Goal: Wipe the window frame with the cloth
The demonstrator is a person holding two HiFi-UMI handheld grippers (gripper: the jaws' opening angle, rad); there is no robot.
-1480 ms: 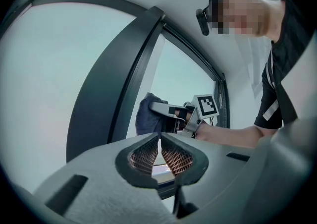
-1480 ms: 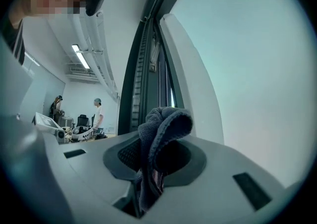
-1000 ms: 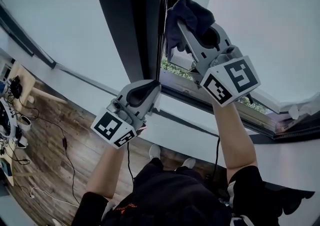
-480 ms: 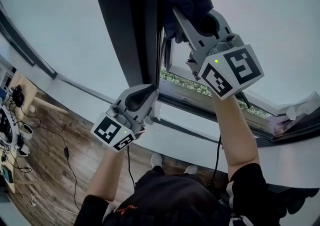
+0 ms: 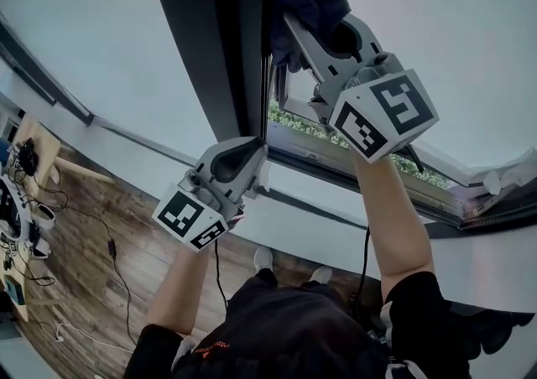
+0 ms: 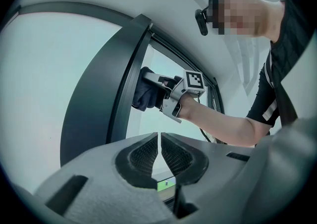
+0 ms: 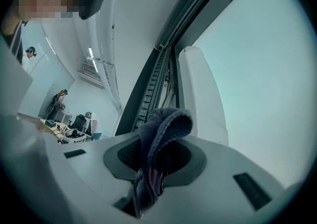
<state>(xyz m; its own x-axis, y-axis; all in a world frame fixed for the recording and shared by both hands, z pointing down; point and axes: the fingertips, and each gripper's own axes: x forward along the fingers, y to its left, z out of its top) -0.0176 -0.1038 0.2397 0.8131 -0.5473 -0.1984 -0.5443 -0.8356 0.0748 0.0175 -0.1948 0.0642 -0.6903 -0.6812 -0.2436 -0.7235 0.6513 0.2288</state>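
A dark blue cloth [image 5: 309, 8] is bunched in my right gripper [image 5: 294, 21], which is shut on it and holds it against the dark window frame [image 5: 252, 42] near the top of the head view. In the right gripper view the cloth [image 7: 161, 143] hangs folded between the jaws, close to the frame's ribbed channel [image 7: 153, 86]. My left gripper [image 5: 256, 151] sits lower, against the same frame post, shut with nothing between its pads [image 6: 148, 153]. From the left gripper view the cloth [image 6: 146, 94] and the right gripper [image 6: 171, 96] show pressed to the frame [image 6: 106, 84].
The open sash [image 5: 336, 159] shows greenery outside below the right gripper. A white wall [image 5: 101, 50] spreads left of the frame. Wooden floor [image 5: 92, 260] with cables lies at lower left. People and desks [image 7: 64, 119] are far off in the room.
My right gripper has carried the cloth up along the frame. The left gripper has stayed almost where it was on the post.
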